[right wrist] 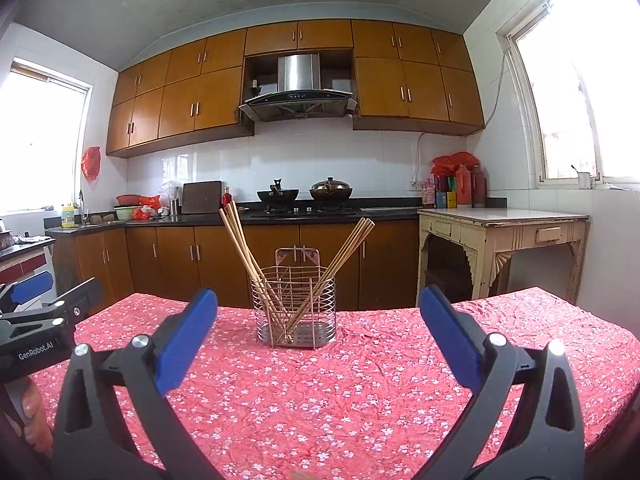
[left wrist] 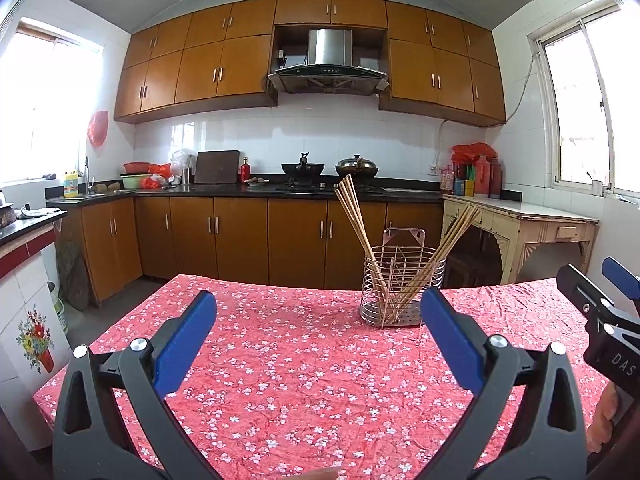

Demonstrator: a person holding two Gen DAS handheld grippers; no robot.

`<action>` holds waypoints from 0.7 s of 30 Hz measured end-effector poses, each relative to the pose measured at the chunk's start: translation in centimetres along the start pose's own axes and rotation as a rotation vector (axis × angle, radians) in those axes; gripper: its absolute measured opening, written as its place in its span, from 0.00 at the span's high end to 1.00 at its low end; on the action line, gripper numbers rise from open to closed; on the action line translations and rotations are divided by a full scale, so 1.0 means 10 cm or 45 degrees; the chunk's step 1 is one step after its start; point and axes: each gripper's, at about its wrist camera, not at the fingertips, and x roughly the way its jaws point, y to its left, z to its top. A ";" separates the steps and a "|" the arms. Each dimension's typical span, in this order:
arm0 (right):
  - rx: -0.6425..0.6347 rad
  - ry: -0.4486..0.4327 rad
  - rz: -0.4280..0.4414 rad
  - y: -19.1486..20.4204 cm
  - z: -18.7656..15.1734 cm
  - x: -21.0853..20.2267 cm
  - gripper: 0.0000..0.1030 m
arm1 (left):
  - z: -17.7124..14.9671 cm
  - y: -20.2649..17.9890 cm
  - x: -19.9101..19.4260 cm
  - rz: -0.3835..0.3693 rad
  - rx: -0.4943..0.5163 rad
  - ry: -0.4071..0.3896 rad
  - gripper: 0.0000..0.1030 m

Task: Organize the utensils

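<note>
Left wrist view, left gripper (left wrist: 318, 316) wide open w/ nothing in it, right gripper (right wrist: 318, 314) same, chopsticks (right wrist: 240, 244) in wire holder (right wrist: 294, 312), far-center on floral tablecloth (right wrist: 360, 392).

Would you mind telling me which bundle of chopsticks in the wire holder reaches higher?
The left-leaning bundle in the wire holder: its tips rise above those of the right-leaning bundle.

The right gripper (left wrist: 616, 280) is cut off by the right edge of the left wrist view. The chopsticks' (right wrist: 276, 280) lower ends blur behind the holder's (right wrist: 295, 320) wires. The near table (right wrist: 360, 400) edge lies behind both grippers' bodies.
</note>
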 end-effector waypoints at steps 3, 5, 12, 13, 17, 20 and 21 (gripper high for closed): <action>0.002 -0.001 -0.002 0.00 0.00 0.01 0.04 | 0.00 -0.01 0.00 0.001 0.000 -0.001 0.02; 0.004 0.000 -0.001 0.00 -0.01 0.01 0.04 | -0.01 -0.01 -0.01 0.002 0.002 -0.001 0.02; 0.005 0.003 0.000 0.00 0.00 0.02 0.04 | -0.01 -0.01 -0.01 0.002 0.002 0.002 0.02; 0.006 0.003 0.001 0.00 -0.01 0.02 0.04 | -0.01 -0.01 -0.01 0.002 0.002 0.002 0.02; 0.006 0.003 0.001 0.00 -0.01 0.02 0.04 | -0.02 -0.01 -0.01 0.002 0.001 0.004 0.02; 0.005 0.003 0.003 0.02 -0.01 0.02 0.04 | -0.03 -0.02 -0.01 0.004 0.000 0.005 0.02; 0.005 0.004 0.003 0.02 -0.01 0.02 0.04 | -0.03 -0.01 -0.01 0.004 0.001 0.005 0.02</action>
